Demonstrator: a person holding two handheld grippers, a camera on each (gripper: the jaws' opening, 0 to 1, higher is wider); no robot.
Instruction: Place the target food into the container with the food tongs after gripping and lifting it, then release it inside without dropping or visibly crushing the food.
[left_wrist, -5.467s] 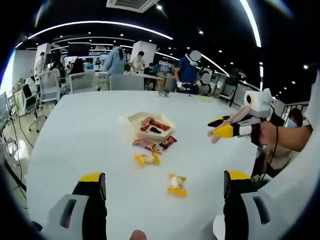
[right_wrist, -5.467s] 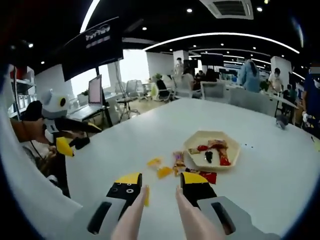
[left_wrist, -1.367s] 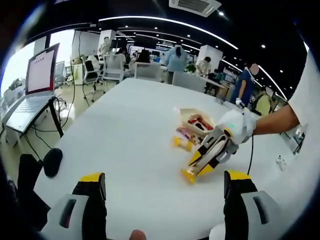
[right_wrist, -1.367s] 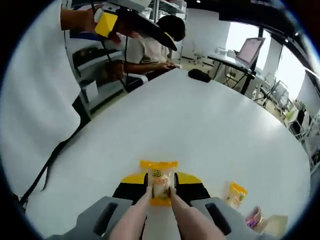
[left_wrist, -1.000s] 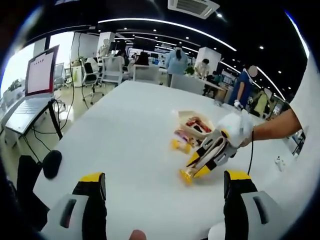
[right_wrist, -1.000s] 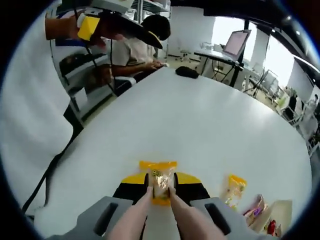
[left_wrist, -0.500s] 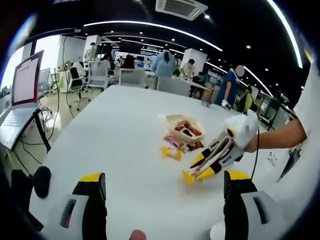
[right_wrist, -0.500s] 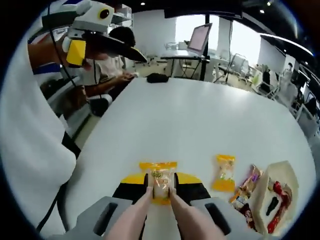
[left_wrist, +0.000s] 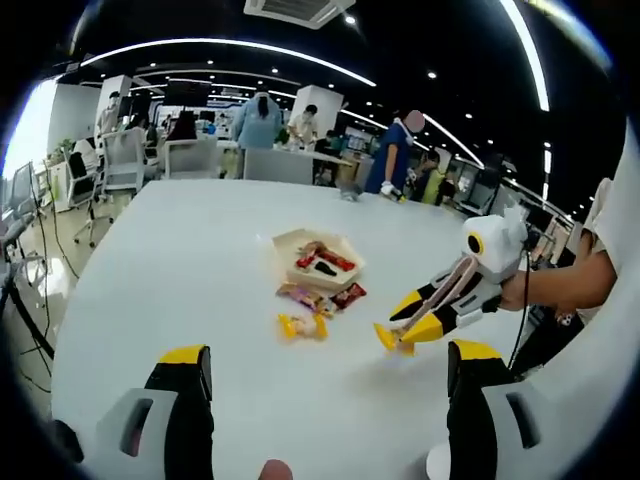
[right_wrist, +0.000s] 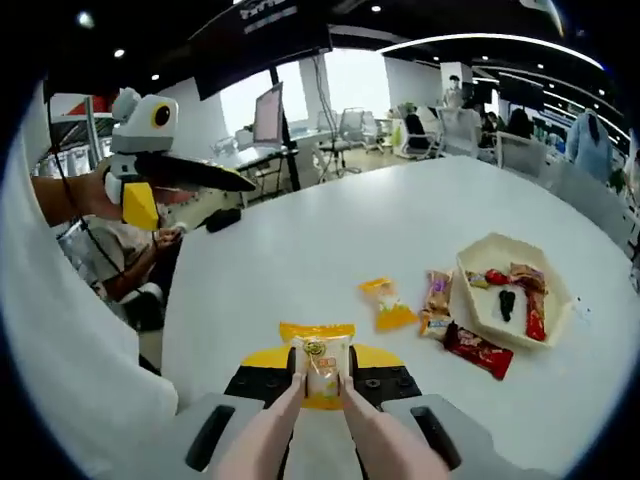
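My right gripper (right_wrist: 318, 372) is shut on beige food tongs (right_wrist: 262, 430), and the tongs pinch a yellow snack packet (right_wrist: 318, 338) held above the white table. In the left gripper view the right gripper (left_wrist: 402, 334) reaches in from the right, the yellow packet (left_wrist: 387, 338) at its tip casting a shadow on the table. The cream hexagonal container (right_wrist: 470, 262), right of the packet, holds red and dark wrapped snacks. My left gripper (left_wrist: 330, 355) stands wide open with nothing between its jaws. A hand holds the left gripper (right_wrist: 195, 198) up at the left.
Loose packets lie beside the container (left_wrist: 290, 243): a yellow one (right_wrist: 386, 304), a brownish one (right_wrist: 437, 290) and a red one (right_wrist: 478, 350). The table edge (right_wrist: 180, 330) runs close on the left, with a seated person past it. Office desks, chairs and people stand around.
Both views have swung round. The right gripper picked the yellow packet up earlier and still holds it; the container now sits nearer and to the right in its view.
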